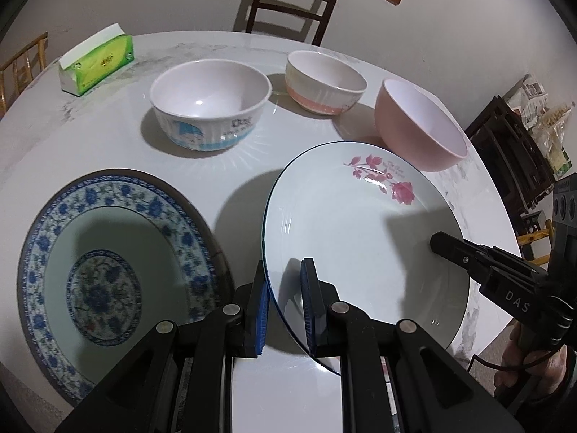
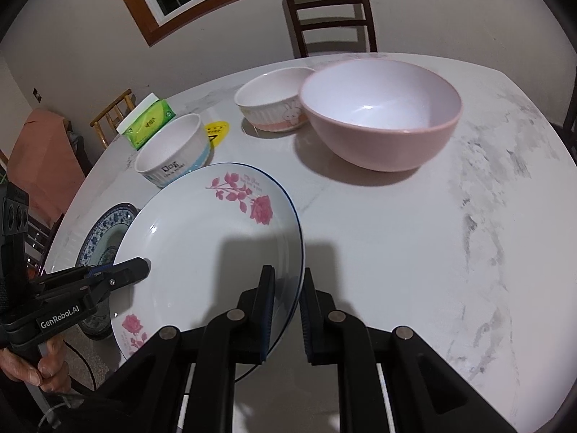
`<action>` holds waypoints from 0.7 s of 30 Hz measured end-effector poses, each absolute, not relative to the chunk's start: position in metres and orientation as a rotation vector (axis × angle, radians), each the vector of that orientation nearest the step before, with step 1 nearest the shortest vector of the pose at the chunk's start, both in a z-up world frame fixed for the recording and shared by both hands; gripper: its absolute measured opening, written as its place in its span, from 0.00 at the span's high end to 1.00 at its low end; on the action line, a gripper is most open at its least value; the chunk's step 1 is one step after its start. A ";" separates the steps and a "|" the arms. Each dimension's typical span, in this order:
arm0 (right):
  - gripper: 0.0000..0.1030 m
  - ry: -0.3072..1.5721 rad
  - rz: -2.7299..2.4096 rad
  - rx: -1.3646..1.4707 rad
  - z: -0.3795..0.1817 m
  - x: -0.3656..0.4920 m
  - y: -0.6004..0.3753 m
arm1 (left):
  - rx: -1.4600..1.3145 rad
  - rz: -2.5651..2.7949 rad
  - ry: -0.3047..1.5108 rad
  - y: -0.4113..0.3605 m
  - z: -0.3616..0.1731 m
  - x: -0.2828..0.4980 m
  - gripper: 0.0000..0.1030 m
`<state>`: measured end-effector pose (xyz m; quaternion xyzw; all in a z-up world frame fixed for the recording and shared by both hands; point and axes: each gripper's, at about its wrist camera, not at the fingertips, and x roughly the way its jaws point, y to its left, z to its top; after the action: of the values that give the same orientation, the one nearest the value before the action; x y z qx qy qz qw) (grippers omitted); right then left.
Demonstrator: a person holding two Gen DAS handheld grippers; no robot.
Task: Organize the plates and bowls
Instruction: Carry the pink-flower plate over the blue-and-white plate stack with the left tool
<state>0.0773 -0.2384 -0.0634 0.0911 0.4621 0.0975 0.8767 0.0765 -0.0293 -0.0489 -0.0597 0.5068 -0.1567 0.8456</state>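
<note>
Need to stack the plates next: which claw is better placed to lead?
Left. Both the left claw and right claw grip the rose plate; the left's side is nearest the blue-patterned plate.

"das" stands in pale letters on the right gripper (image 1: 438, 243), seen from the left wrist view. "genrobot.ai" stands on a label on the body of the left gripper (image 2: 144, 269), seen from the right wrist view. print on the blue and white bowl (image 1: 211, 104), rose plate (image 2: 209, 249), tissue pack (image 1: 97, 59) and yellow sticker (image 2: 217, 131) is too blurred to read.
</note>
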 end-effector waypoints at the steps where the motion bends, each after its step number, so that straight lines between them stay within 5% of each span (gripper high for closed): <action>1: 0.87 0.962 0.209 0.187 -0.062 0.078 -0.235 | -0.129 -0.326 1.065 -0.026 -0.047 0.076 0.87; 21: 0.87 0.947 0.330 0.131 -0.045 0.090 -0.161 | -0.183 -0.209 1.014 0.044 -0.029 0.062 0.87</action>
<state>0.0896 -0.1612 -0.0451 0.0628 0.4537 0.1581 0.8748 0.0616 0.0441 -0.0292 -0.0871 0.4842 -0.0997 0.8649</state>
